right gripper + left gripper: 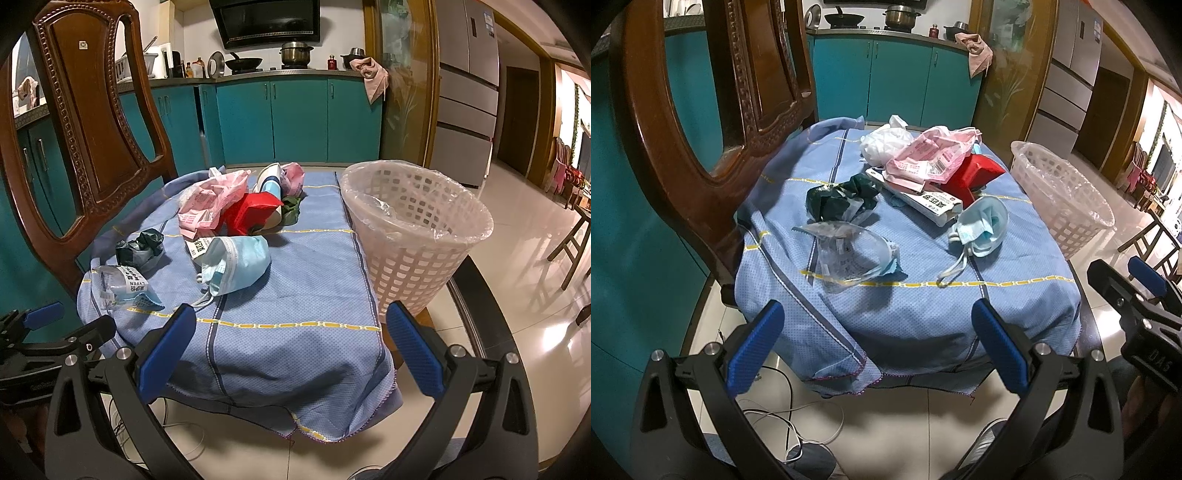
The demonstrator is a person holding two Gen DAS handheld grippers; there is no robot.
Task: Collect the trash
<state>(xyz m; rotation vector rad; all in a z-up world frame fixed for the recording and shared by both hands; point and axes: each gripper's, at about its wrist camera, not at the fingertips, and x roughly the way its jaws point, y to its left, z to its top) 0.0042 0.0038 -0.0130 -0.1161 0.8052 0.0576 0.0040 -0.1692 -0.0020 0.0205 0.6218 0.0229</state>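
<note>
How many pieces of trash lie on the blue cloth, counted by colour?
Light blue face mask: 1
Dark green crumpled wrapper: 1
Clear plastic wrapper: 1
Pink plastic bag: 1
White plastic bag: 1
Red packet: 1
White long carton: 1
Total: 7, as far as visible.

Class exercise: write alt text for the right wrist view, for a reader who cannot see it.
An open right tool hovers before a table under a blue cloth strewn with trash: a blue face mask, a clear wrapper, a pink bag and a red packet. A white lined basket stands at the right, a wooden chair at the left.
</note>
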